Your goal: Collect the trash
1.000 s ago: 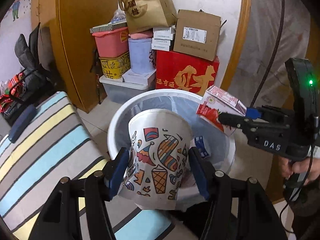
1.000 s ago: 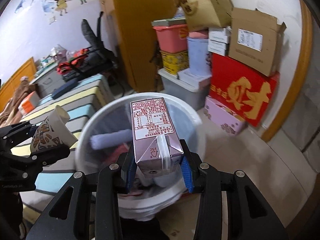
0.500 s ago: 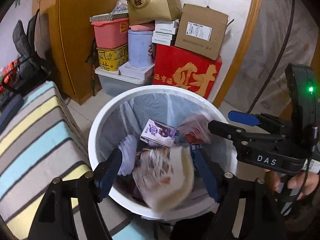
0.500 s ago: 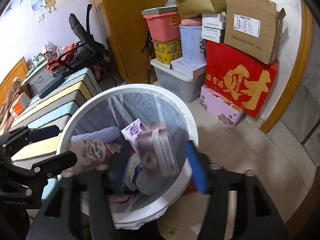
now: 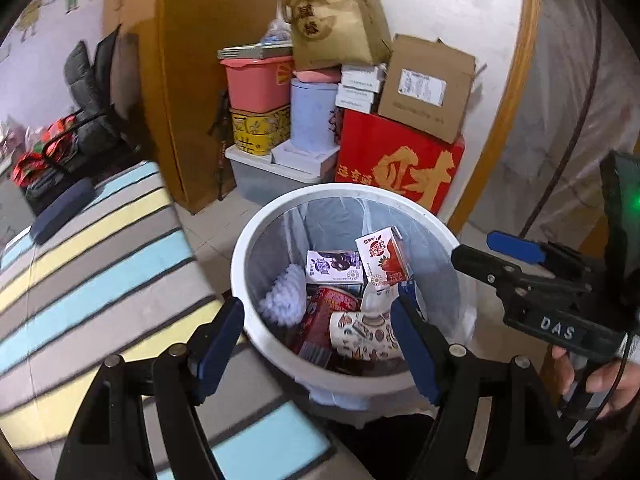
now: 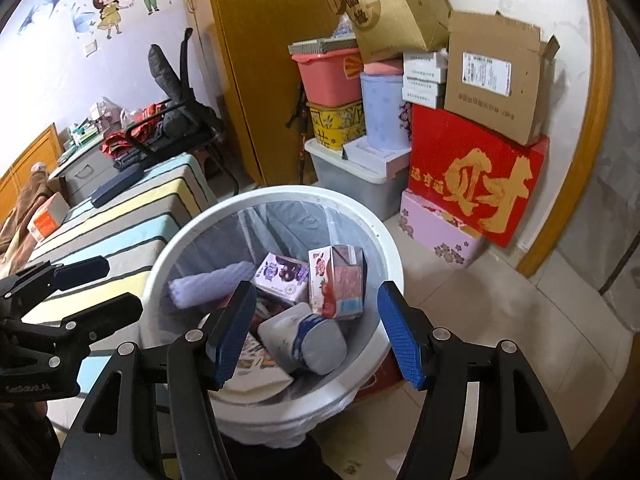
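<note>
The tiled floor carries the white trash bin, a grey storage tub and a pink floral box.

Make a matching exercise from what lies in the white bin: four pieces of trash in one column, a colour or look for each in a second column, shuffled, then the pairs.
Things
1. strawberry carton
2. grape carton
3. paper cup
4. foam net sleeve

Looks
A. white mesh, soft roll
B. printed with cartoon ice creams, lying on its side
C. purple and white, lying flat
D. red and white, standing tilted

Pairs: 1-D, 2-C, 3-B, 4-A

All four lie inside the white bin.
</note>
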Demonstrator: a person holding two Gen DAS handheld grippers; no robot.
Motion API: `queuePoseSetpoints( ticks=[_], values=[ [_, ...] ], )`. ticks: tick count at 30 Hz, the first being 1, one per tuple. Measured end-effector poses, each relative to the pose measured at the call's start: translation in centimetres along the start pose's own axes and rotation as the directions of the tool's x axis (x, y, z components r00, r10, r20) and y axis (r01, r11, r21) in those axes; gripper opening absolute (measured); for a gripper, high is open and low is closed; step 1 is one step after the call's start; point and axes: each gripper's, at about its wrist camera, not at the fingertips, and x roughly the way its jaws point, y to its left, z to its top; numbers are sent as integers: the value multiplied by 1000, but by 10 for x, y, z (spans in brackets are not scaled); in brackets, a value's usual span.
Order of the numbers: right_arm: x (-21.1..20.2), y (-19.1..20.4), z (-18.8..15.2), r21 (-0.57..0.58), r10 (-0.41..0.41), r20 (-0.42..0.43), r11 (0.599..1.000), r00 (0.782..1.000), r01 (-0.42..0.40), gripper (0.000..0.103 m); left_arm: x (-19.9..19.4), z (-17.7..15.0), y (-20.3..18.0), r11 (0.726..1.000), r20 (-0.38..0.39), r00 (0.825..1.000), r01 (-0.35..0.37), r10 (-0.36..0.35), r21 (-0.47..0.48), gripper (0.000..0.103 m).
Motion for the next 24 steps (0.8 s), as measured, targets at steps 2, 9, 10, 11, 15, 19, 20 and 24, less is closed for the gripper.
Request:
queuePoseSetpoints(
  ticks=[2, 9, 10, 11, 15, 19, 20, 24],
  values=[
    [-9, 5, -4, 8, 0, 23, 1000, 1000, 0, 65, -11, -7, 2, 999, 19, 999, -37, 37, -18, 77],
    [-35, 30, -27, 1, 36, 74, 999, 997, -36, 65, -49, -41, 11, 988, 79, 990, -113, 121, -103, 77],
    [-38, 35, -31, -3, 40, 84, 999, 996, -40, 65, -54, -46, 11, 986, 87, 987, -129, 138, -107, 77],
    [-41, 38, -34, -3, 42, 90, 999, 995, -42, 65, -60, -52, 10, 983, 94, 983, -148, 158, -107, 77],
    [-48, 50, -46, -13, 62, 106, 998, 992, -61, 65, -80, -74, 14, 969, 119, 966, -212, 228, -129, 77],
    [-51, 60, -53, -25, 56, 117, 998, 991, -54, 65, -90, -88, 17, 958, 114, 958, -248, 265, -146, 77],
    [-52, 61, -55, -23, 60, 120, 998, 991, -58, 65, -92, -90, 18, 953, 116, 953, -261, 280, -152, 77],
    [-58, 73, -62, -50, 49, 144, 998, 988, -42, 65, -103, -101, 21, 942, 132, 943, -281, 307, -182, 77]
  ],
)
